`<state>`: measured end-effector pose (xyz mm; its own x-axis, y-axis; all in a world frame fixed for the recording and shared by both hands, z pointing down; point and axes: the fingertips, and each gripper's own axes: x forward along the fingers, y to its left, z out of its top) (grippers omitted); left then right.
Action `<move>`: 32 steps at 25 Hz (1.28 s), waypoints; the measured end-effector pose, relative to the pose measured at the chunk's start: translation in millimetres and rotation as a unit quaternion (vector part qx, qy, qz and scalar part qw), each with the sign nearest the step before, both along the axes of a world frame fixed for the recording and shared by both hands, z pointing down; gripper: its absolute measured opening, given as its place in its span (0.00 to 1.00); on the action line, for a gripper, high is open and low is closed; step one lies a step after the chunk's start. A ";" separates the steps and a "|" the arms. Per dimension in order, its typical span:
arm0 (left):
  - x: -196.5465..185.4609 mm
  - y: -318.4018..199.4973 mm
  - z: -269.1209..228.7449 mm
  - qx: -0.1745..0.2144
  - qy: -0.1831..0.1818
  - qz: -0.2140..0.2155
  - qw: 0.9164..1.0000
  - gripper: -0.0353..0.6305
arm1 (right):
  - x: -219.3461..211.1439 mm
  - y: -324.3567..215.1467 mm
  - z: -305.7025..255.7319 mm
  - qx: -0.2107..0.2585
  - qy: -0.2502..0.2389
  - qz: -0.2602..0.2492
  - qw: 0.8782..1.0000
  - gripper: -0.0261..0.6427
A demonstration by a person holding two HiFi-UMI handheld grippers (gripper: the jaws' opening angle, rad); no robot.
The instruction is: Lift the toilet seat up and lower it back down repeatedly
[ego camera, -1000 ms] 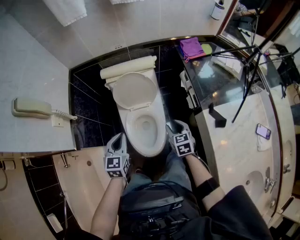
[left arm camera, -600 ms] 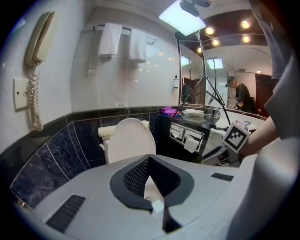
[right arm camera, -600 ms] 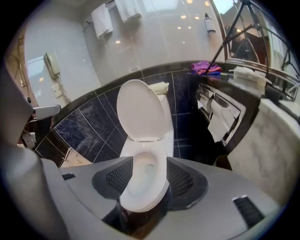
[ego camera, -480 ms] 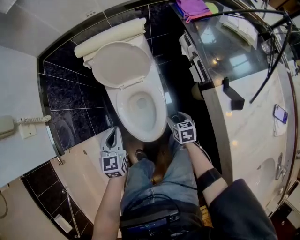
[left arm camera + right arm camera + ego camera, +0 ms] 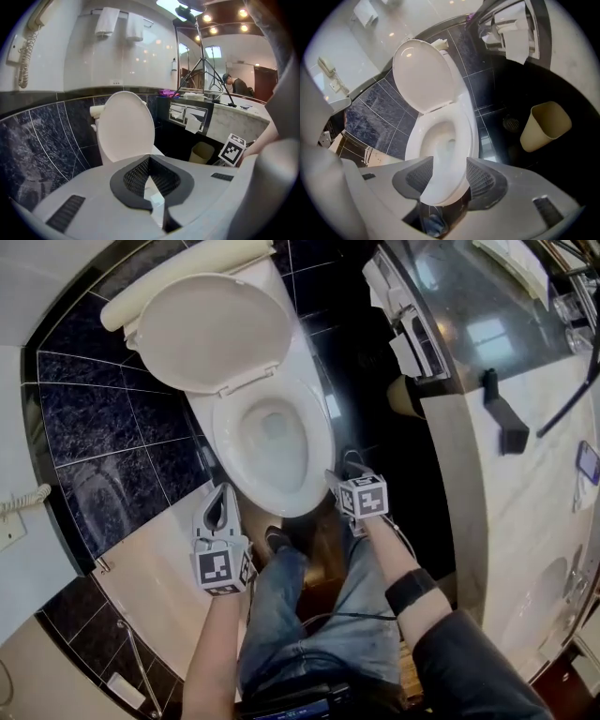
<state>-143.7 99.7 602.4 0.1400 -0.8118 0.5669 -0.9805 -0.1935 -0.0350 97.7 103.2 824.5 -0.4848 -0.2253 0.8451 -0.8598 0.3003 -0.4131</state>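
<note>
Bathroom, dark veined tile wall behind a white toilet. We stand at its front end, both grippers low.

- Lid: raised, leaning back against the cistern, straight ahead of both grippers.
- Toilet seat: we read it as the white ring lying flat on the bowl, ahead of and below the right gripper. Its front curve shows in the gap between that gripper's jaws.
- Right gripper: jaws spread wide, having just been opening. The pads flank the seat's front edge in its own view but do not press on it. Nothing is gripped.
- Left gripper: jaw tips pressed together and empty. The raised lid fills the view just beyond its tips, and the bowl lies to its right.
- Waste bin: tan, tilted, on the dark floor to the right of the right gripper.
- Paper holder: on the cabinet side, ahead and to the right of the right gripper.
- Wall phone: high on the wall, up and to the left of the left gripper.
- Towels: two on a rail above the lid.
- Marble tabletop: far to the right of the right gripper.
- Legs in jeans show between the two grippers.
</note>
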 end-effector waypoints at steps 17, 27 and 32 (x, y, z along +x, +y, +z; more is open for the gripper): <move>-0.6 13.3 80.0 -0.041 0.001 0.005 0.999 0.05 | -11.1 0.4 99.4 -0.085 -0.108 0.113 0.984 0.32; -0.2 19.8 96.1 -0.054 0.013 -0.003 0.998 0.05 | -14.3 1.5 107.6 -0.105 -0.117 0.149 0.976 0.27; -2.7 30.2 106.6 -0.063 0.017 -0.011 0.998 0.05 | -15.4 0.1 106.4 -0.109 -0.129 0.152 0.974 0.26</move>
